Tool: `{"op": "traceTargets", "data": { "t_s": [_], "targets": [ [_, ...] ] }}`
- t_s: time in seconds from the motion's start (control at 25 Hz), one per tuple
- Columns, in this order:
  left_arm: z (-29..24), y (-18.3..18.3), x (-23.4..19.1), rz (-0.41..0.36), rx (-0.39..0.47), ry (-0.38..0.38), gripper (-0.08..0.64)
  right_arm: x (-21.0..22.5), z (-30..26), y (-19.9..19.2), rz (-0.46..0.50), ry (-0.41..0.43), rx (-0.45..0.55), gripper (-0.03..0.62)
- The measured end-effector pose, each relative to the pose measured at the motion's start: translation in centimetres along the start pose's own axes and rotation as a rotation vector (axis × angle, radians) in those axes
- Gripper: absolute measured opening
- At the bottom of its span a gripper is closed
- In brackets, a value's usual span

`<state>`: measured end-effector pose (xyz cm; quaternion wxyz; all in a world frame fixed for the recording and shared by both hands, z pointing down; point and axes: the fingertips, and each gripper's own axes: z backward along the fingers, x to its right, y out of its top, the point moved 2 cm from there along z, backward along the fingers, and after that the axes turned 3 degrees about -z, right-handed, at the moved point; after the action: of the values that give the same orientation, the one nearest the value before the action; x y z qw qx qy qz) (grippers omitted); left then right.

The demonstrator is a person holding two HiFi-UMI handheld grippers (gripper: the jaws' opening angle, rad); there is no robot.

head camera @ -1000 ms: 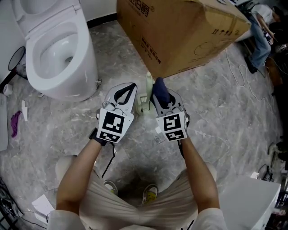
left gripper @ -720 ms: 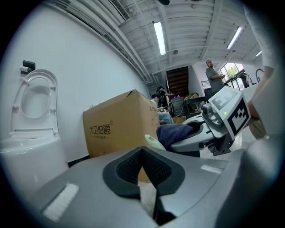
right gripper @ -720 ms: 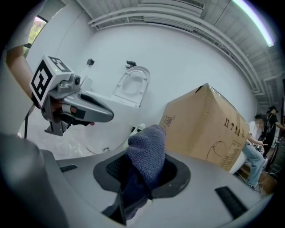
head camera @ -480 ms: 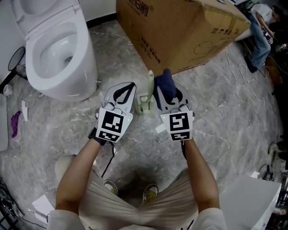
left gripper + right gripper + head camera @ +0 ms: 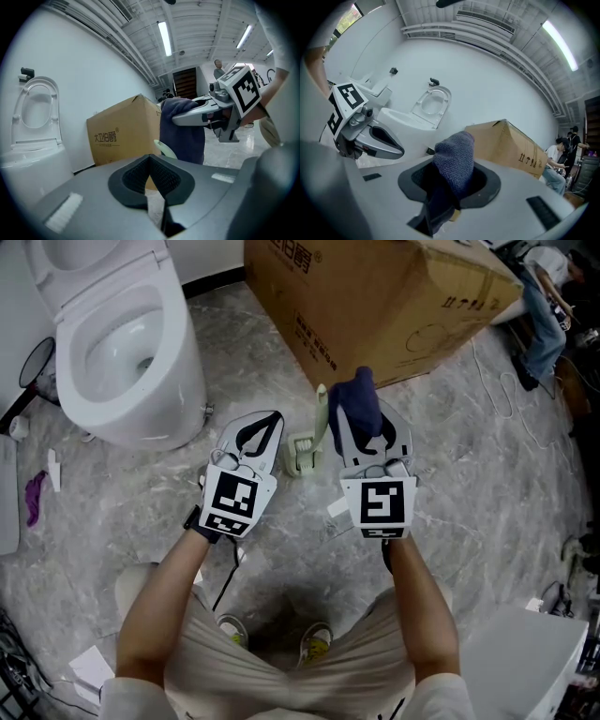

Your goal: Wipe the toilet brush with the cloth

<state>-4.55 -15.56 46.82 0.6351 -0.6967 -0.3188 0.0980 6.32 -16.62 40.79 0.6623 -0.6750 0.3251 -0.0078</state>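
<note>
The pale green toilet brush (image 5: 321, 405) stands upright in its holder (image 5: 302, 455) on the marble floor, between my two grippers. My right gripper (image 5: 364, 418) is shut on a dark blue cloth (image 5: 355, 399), which hangs just right of the brush handle's top; whether they touch is unclear. The left gripper view shows the cloth (image 5: 183, 131) behind the handle tip (image 5: 165, 149). My left gripper (image 5: 276, 418) is left of the holder, its jaws shut with nothing between them. The cloth (image 5: 452, 168) fills the right jaws.
A white toilet (image 5: 122, 343) with its lid up stands at the back left. A big cardboard box (image 5: 375, 306) lies just behind the brush. A purple item (image 5: 33, 495) lies at the far left, and a white unit (image 5: 525, 662) at the bottom right. A person (image 5: 548, 306) sits far right.
My right gripper has moved forward and to the right with the cloth, from beside the brush handle to past its top. The left gripper has stayed in place.
</note>
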Motion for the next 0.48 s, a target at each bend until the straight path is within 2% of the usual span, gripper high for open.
{"op": "traceTargets", "data": {
  "t_s": [0.24, 0.48],
  "targets": [
    [0.0, -0.1, 0.0, 0.0, -0.003, -0.002, 0.002, -1.2, -0.4, -0.1, 0.033, 0.031, -0.01, 0.126],
    [-0.1, 0.2, 0.3, 0.004, 0.001, -0.009, 0.002, -3.2, -1.0, -1.7, 0.102, 0.088, -0.068, 0.126]
  ]
}}
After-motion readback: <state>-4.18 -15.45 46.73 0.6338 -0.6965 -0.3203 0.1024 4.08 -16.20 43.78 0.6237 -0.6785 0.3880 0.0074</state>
